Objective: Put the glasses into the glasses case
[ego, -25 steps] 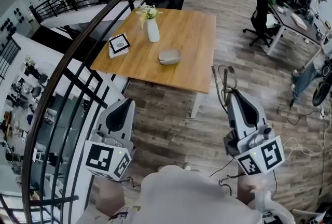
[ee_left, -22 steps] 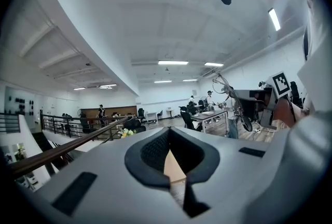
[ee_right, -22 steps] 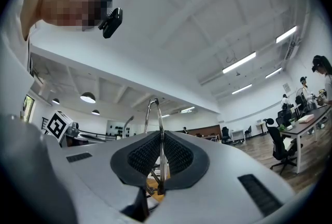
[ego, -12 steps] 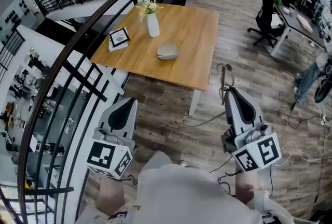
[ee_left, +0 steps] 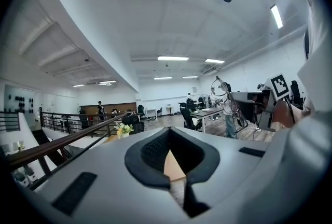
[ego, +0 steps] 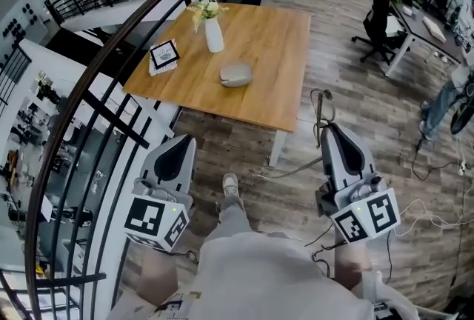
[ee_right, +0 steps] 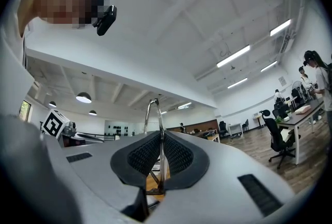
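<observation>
A vase (ego: 213, 35) and card (ego: 164, 55) (both left) neighbour the glasses case (ego: 236, 75).

right gripper (ee_right: 160, 151): black ribbed jaws clamped on thin silver wire-frame glasses (ee_right: 154, 114), frame held edge-on, its loop standing up past the jaw tips. Behind: white ceiling with strip lights, black office chair (ee_right: 276, 137) by a desk far right, brown plank floor (ee_right: 311, 153)
</observation>
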Demonstrator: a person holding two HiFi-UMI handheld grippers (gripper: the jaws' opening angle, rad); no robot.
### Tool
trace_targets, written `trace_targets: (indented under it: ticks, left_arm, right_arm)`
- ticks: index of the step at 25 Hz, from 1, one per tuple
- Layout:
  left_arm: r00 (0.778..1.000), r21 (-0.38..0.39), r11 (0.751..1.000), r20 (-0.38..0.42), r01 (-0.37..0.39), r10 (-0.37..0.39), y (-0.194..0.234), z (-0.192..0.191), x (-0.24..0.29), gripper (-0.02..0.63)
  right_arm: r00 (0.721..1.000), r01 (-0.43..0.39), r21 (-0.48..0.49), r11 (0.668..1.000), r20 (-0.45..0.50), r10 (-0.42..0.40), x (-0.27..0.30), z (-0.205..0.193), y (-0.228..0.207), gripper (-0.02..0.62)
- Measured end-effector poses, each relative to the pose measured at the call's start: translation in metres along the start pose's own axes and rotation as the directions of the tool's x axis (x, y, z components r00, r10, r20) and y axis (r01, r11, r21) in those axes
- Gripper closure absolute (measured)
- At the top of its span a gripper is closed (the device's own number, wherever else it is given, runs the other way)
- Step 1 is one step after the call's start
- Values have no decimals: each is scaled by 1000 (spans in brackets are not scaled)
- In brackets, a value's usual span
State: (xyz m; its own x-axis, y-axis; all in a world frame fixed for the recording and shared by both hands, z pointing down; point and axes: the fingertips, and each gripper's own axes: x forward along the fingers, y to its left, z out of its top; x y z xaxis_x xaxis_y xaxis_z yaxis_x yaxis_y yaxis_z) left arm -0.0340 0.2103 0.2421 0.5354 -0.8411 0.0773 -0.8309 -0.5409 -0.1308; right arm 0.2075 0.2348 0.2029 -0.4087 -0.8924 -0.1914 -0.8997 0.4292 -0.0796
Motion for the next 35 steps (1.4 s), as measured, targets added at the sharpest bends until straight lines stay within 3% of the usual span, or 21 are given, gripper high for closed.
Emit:
trace_targets:
  ticks: [8, 19, 24, 35]
  left_arm:
    - [1000, -24, 999, -6, 21, -21, 50, -11, 51, 589]
    - [996, -38, 997, -54, 73, -75, 161, -31, 154, 589]
    - [988, -70, 992, -109, 106, -113, 215, -59, 206, 589]
    - [963, -128, 977, -185, 172, -194, 299, -121, 301, 589]
  right_arm:
    - [1000, 5, -11, 1000, -22, -5, 71, -16, -15, 551]
    - [993, 52, -29, 998, -104, -55, 225, -55, -40, 551]
    - [986, 73, -27, 997, -145, -77, 301, -86, -50, 551]
    - [953, 145, -147, 979, -245, -178, 438, -171, -86, 551]
